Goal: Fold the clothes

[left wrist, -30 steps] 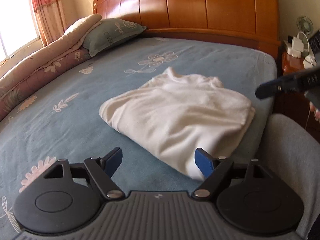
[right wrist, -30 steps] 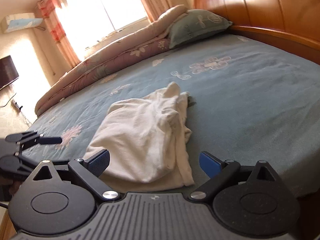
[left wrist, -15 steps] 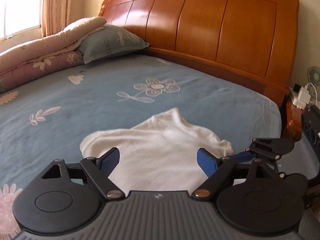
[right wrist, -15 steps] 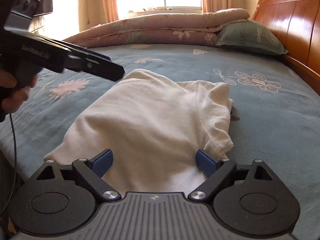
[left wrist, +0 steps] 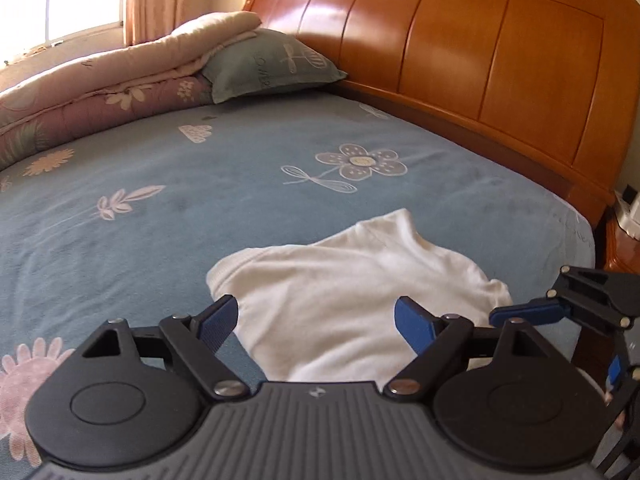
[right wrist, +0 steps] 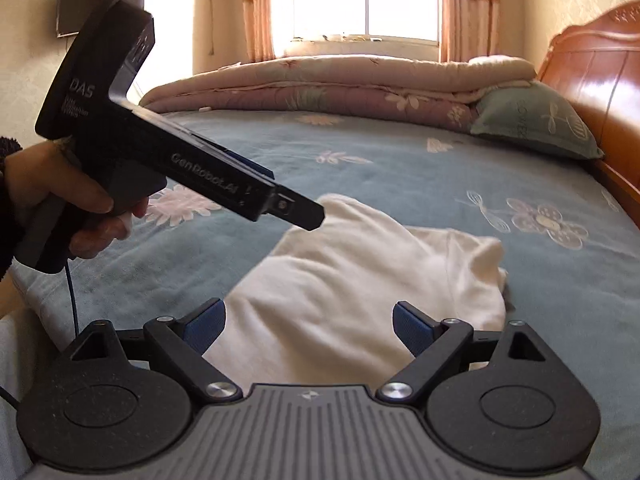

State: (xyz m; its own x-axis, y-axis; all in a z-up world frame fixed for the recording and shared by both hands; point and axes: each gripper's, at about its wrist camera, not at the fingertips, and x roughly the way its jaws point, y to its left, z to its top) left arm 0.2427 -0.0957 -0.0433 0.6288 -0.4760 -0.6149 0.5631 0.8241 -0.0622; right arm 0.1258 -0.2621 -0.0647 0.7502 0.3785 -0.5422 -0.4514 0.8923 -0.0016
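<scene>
A white garment (left wrist: 352, 292), folded into a compact block, lies on the blue flowered bedsheet (left wrist: 160, 200) near the bed's edge. In the left wrist view my left gripper (left wrist: 316, 322) stands open just above the garment's near edge, with cloth showing between the blue pads and nothing held. In the right wrist view my right gripper (right wrist: 308, 326) is open over the near edge of the same garment (right wrist: 360, 280). A hand (right wrist: 60, 208) holds the left gripper's body, whose tip (right wrist: 304, 216) hovers above the garment's far left corner.
A wooden headboard (left wrist: 480, 60) runs along the right. A green pillow (left wrist: 264, 64) and a rolled quilt (left wrist: 100, 92) lie along the far side by the window. A nightstand (left wrist: 624, 248) stands past the bed's right corner. A TV (right wrist: 80, 4) hangs on the wall.
Both grippers have dropped and closed in on the garment's near edge. The right one has swung round to face the window. Both stayed open; the garment has not moved.
</scene>
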